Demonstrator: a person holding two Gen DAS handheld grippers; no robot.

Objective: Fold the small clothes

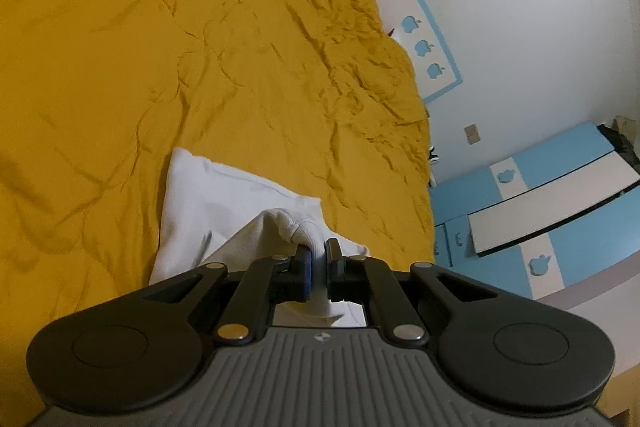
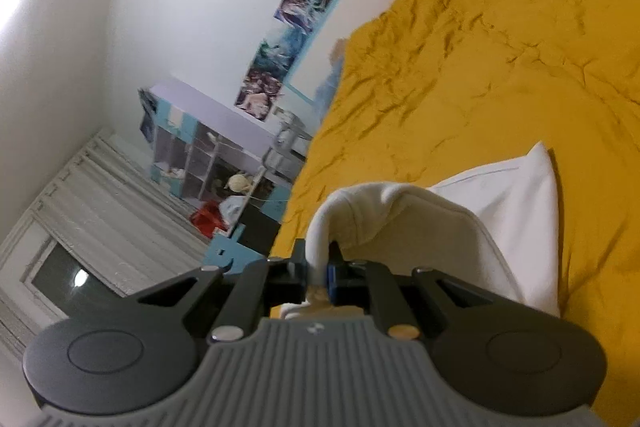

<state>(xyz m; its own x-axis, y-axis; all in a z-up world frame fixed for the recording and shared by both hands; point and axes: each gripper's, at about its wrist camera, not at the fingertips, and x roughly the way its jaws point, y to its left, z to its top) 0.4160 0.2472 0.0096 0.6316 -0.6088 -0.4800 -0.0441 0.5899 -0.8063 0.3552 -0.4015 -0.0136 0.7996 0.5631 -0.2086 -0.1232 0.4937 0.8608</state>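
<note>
A white garment [image 1: 224,203] is spread on the wrinkled yellow bedcover [image 1: 160,47], near its edge. In the left wrist view, the left gripper [image 1: 318,253] is clenched on a ribbed edge of the garment, which is lifted above the flat part. In the right wrist view, the right gripper [image 2: 320,257] is clenched on another edge of the same garment [image 2: 500,195], and the cloth is bent over its fingers. A poster [image 2: 288,39] is seen on the white wall beside the bed.
</note>
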